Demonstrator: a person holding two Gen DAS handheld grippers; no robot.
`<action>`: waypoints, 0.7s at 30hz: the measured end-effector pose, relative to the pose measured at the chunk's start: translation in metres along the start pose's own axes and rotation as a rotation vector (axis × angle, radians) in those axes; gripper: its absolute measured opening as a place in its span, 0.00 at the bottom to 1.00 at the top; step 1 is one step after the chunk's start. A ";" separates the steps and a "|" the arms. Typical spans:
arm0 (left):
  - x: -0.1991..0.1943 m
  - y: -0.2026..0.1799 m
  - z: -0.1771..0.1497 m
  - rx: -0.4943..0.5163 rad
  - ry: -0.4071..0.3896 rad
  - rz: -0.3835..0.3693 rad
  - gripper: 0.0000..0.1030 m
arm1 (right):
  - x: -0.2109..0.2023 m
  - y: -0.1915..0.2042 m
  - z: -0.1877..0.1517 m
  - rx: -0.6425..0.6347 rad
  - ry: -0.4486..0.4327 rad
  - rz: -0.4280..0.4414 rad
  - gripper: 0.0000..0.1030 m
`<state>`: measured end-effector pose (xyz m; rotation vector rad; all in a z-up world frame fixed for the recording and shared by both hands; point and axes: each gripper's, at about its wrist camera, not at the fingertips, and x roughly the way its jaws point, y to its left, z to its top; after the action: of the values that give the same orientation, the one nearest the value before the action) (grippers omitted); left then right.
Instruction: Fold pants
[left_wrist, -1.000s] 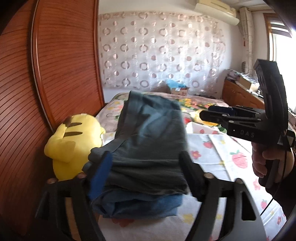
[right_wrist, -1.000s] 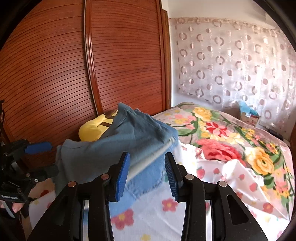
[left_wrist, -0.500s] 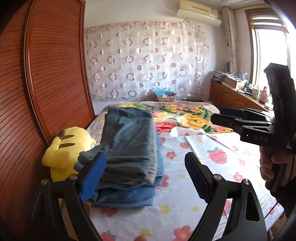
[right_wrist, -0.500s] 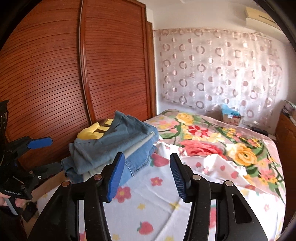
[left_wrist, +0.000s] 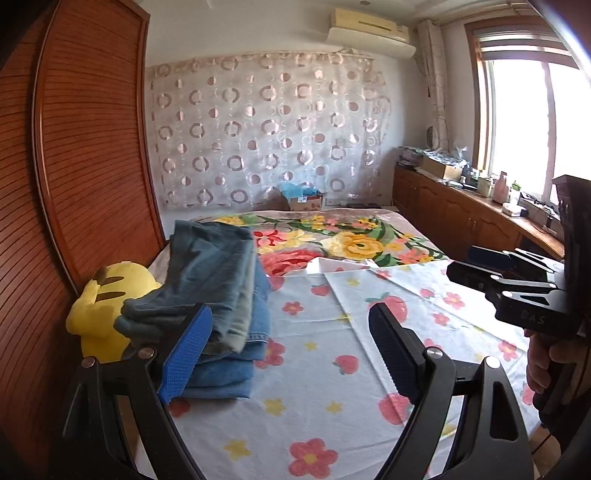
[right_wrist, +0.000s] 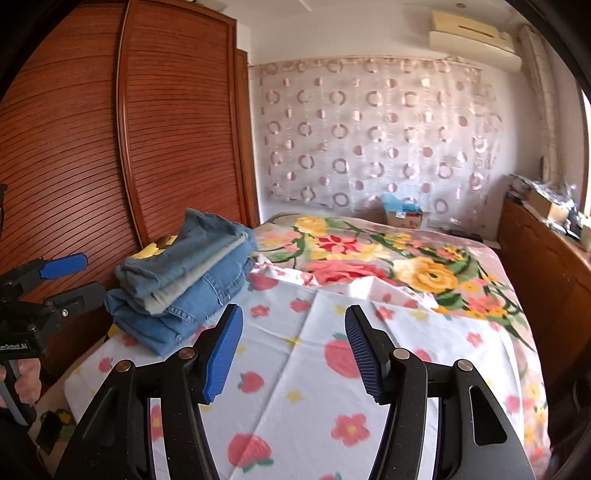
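**Both grippers held clear of the folded pants**

I hold my left gripper (left_wrist: 290, 349) and right gripper (right_wrist: 293, 349) level above the strawberry-print white bedsheet (right_wrist: 306, 373), jaws spread, gripping nothing. The folded blue denim pants (right_wrist: 177, 284) lie stacked ahead-left of both, by a yellow plush toy (left_wrist: 107, 295).

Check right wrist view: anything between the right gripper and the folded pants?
Nothing: only bare strawberry-print sheet between right gripper and folded pants in the right wrist view.

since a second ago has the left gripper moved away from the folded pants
Yes. The left gripper has pulled back from the folded pants and now hangs open with bed sheet between its fingers.
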<state>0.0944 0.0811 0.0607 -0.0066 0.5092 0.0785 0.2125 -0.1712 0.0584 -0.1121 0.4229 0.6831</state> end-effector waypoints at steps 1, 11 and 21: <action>0.000 -0.004 -0.001 -0.002 0.005 -0.008 0.85 | -0.007 0.003 -0.002 0.011 0.000 -0.007 0.59; -0.005 -0.043 -0.011 0.000 0.015 -0.068 0.85 | -0.050 0.019 -0.011 0.037 -0.001 -0.094 0.63; -0.024 -0.067 -0.011 0.011 -0.001 -0.072 0.85 | -0.084 0.027 -0.024 0.094 -0.035 -0.150 0.73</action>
<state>0.0736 0.0119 0.0622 -0.0144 0.5082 0.0050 0.1292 -0.2056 0.0717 -0.0428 0.4083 0.5157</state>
